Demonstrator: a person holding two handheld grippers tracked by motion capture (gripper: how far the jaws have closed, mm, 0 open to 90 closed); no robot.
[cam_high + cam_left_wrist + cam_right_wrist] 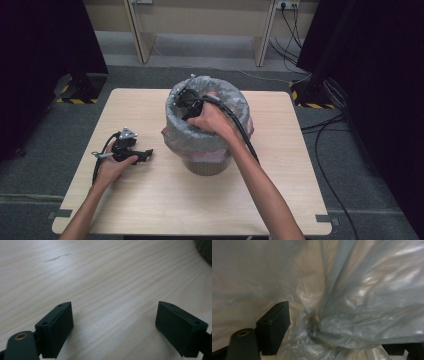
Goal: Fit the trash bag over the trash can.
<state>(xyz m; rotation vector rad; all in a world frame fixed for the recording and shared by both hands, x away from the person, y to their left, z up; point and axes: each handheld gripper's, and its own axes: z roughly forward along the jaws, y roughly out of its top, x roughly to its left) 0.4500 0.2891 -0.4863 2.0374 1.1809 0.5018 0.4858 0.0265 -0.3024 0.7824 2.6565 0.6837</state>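
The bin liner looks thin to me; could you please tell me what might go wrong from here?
1. The right gripper is down inside the bin, with liner film bunched between its jaws; pulling could tear it or drag it off the rim.
2. The left gripper rests open on the table, so nothing steadies the bin; it might tip.

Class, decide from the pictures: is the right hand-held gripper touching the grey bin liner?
Touching. In the right gripper view, the grey bin liner is bunched between the right hand-held gripper's jaws, draping over and hiding the far one.
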